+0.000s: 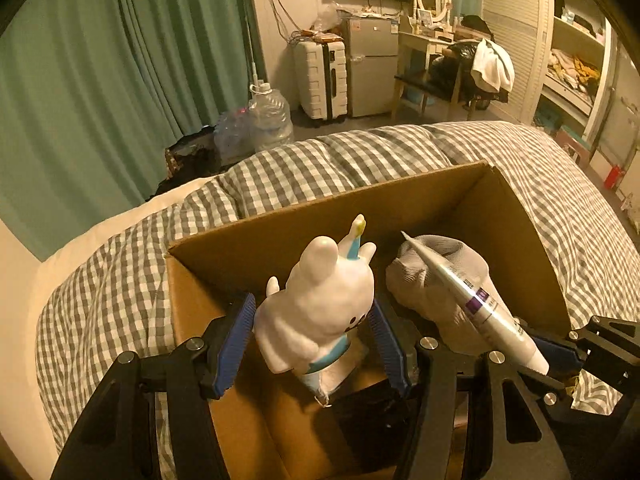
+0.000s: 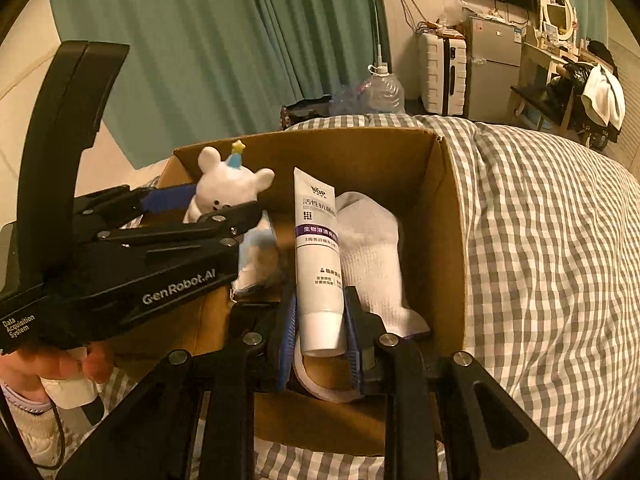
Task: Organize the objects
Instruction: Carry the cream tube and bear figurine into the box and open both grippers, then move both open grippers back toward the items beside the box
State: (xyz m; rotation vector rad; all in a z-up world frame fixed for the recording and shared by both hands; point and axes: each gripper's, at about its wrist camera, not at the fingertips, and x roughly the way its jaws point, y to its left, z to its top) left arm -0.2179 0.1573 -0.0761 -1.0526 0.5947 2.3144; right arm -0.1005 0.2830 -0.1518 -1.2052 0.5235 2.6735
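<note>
- Nearest my lenses: left gripper [image 1: 314, 334], blue pads clamped on either side of the white ceramic rabbit figurine with a blue party hat [image 1: 320, 300]; I hold it tilted over the box, probably to lower it in.
- Open brown cardboard box [image 1: 400, 200] rests on the grey-and-white checked duvet [image 1: 132, 280]; I judge it the collecting bin.
- White sock [image 2: 370, 256] already lies inside, against the right wall.
- Right gripper [image 2: 320, 330] grips the white toothpaste tube with a purple band [image 2: 318, 248] near its cap end, crimped end forward, just above the sock.
- Beige tape roll [image 2: 320, 384] sits beneath the tube; mostly hidden by my fingers.
- Box floor under the rabbit is dark; contents there unreadable.
</note>
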